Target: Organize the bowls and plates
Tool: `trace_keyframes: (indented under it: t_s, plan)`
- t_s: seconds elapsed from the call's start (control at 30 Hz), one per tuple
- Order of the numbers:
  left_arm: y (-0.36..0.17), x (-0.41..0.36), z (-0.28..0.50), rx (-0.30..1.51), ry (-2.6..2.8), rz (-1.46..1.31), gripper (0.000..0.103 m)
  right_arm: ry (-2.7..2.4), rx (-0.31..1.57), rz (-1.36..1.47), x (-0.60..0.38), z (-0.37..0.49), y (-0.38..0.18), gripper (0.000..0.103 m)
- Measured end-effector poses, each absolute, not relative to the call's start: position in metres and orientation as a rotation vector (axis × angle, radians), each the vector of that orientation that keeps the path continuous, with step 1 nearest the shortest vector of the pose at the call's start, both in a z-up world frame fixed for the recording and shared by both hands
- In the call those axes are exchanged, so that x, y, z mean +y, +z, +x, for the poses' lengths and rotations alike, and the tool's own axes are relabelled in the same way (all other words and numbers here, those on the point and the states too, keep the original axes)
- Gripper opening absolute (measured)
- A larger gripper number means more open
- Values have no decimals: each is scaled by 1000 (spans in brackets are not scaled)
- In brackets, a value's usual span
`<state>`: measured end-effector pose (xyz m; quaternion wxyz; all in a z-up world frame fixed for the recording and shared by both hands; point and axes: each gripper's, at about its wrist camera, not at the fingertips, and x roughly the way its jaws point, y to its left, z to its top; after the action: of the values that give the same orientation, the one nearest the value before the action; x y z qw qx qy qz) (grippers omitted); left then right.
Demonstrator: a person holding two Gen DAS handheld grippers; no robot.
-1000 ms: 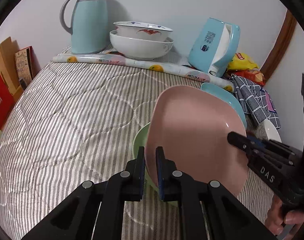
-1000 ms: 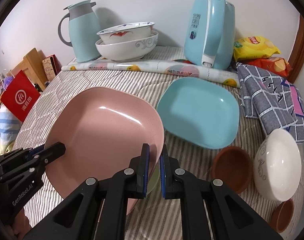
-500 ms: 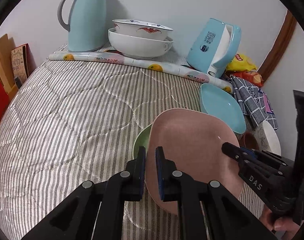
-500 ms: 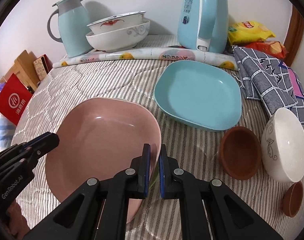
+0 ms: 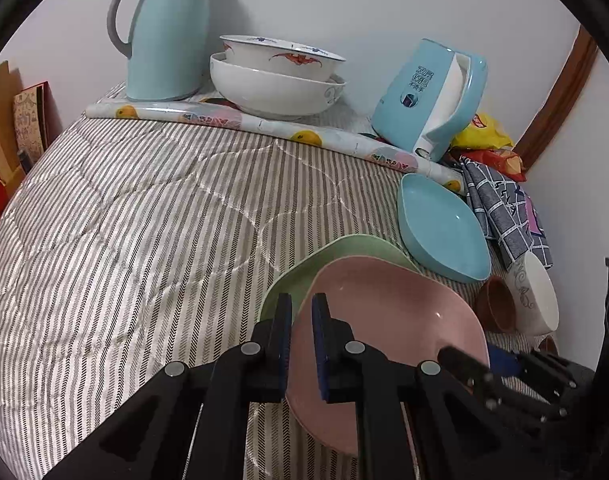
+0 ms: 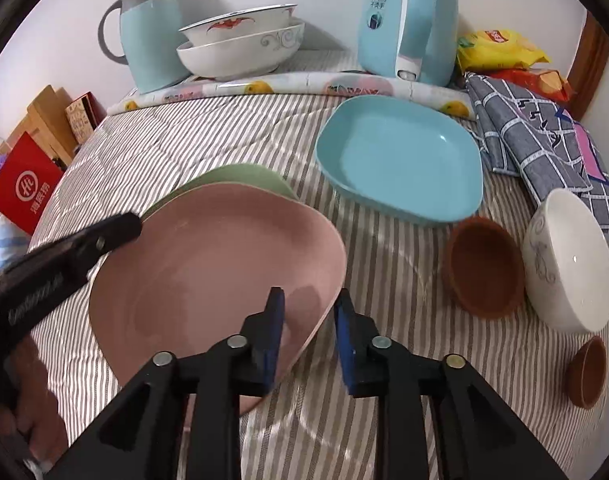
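A pink plate lies low over a green plate on the striped quilt. My left gripper is shut on the pink plate's left rim; one of its fingers shows in the right wrist view. The jaws of my right gripper are opening. The plate's right rim passes between them, and the pads stand off it. A blue plate rests to the right, behind the pink one.
A brown bowl, a white bowl and a small brown cup sit at the right. Two stacked white bowls, a blue thermos and a kettle line the wall. A checked cloth lies far right.
The pink plate has come down from a steep tilt to nearly flat over the green plate. The right jaws were shut on its rim and have parted.
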<state>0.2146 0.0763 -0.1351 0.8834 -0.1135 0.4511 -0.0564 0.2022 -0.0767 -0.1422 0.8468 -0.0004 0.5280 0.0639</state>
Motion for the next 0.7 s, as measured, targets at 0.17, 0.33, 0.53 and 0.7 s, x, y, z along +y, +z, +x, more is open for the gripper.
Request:
trace_keyframes:
  t_s: [0.17,0.33,0.53,0.7]
  plan:
    - [-128,80,209,921,-94,-216,11,169,1110,28,-81,189,-133,37]
    - [-129,86,204,926,-90,-234,11,217,1100,48,-78,176,-127,37]
    - [-127,91,197,923,-82,-237,11,211,1090,37,-66,174,-132,23]
    - [-126,92,195,925,-92,-228,11,190,1098,39,-61,177,-135,27]
